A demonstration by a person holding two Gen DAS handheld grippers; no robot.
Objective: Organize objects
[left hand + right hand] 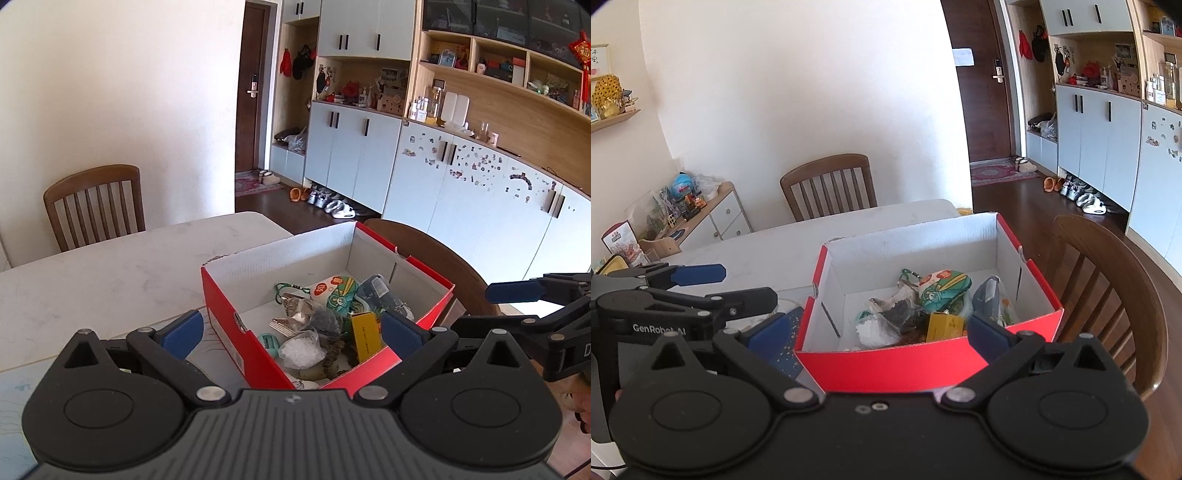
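The red box (236,339), a cardboard carton with white corrugated inner walls, stood open-topped on the white table (110,273), near the table's edge and beside a wooden chair (1108,295). A second wooden chair (96,206) stood at the far side of the table, against the wall.

Contents of the box, all gathered toward its near end:
- a yellow carton (365,336), upright and slightly tilted
- a clear bag of white granules (301,349), just left of the yellow carton
- a green and white printed pouch (943,288), lying behind the yellow carton
- a grey packet (988,295), to the right of the pouch, near the right wall
- a green cord (291,288), lying at the rear of the pile

The far end of the box floor was bare.

The left gripper (291,336) was positioned over the near left corner of the box, jaws spread wide; one blue pad lay outside the left wall and the other above the contents. Nothing was gripped.

The right gripper (882,332) faced the near red wall of the box, jaws at full spread, with the wall and contents visible between the pads. No pad pressed on any item. The two grippers sat side by side, each visible at the edge of the other's view
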